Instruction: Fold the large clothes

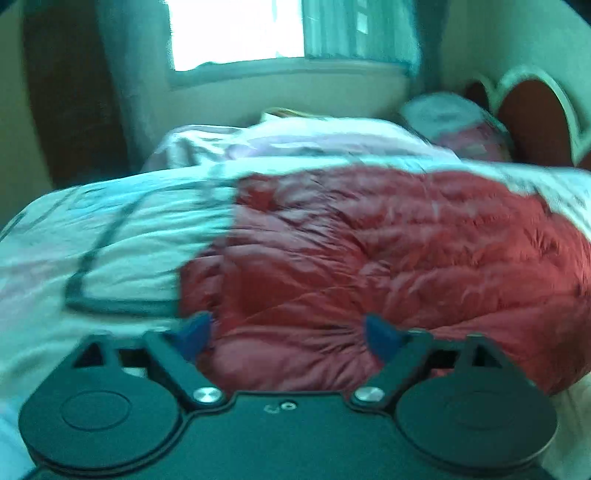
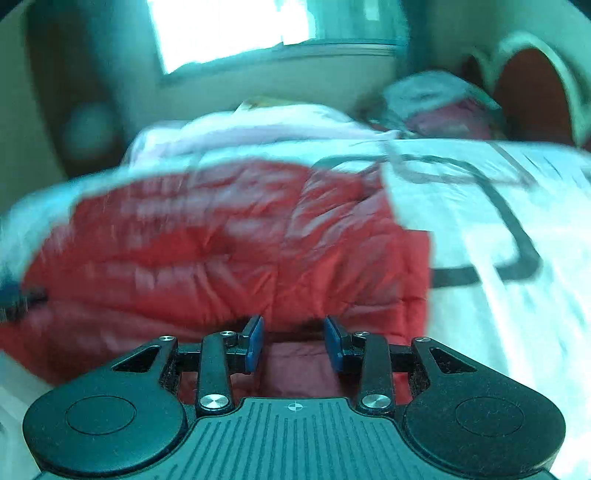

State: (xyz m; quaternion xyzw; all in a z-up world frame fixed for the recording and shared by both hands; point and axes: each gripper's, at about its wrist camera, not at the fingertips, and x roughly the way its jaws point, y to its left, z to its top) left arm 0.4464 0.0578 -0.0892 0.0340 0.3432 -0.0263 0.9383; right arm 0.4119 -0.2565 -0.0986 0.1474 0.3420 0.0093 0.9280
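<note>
A red quilted puffer jacket (image 1: 388, 251) lies spread on the bed; it also shows in the right wrist view (image 2: 221, 251). Both views are motion-blurred. My left gripper (image 1: 291, 332) is open wide, its blue pads just above the jacket's near left edge, holding nothing. My right gripper (image 2: 294, 341) is open with a narrower gap, its blue pads (image 2: 256, 341) at the jacket's near right edge with red fabric showing between them; the pads are apart and do not pinch it.
The jacket lies on a white bedspread with dark line patterns (image 1: 110, 251), also in the right wrist view (image 2: 498, 221). Pillows (image 1: 454, 122) and a red arched headboard (image 1: 532, 122) are at the far right. A bright window (image 1: 236, 33) is behind.
</note>
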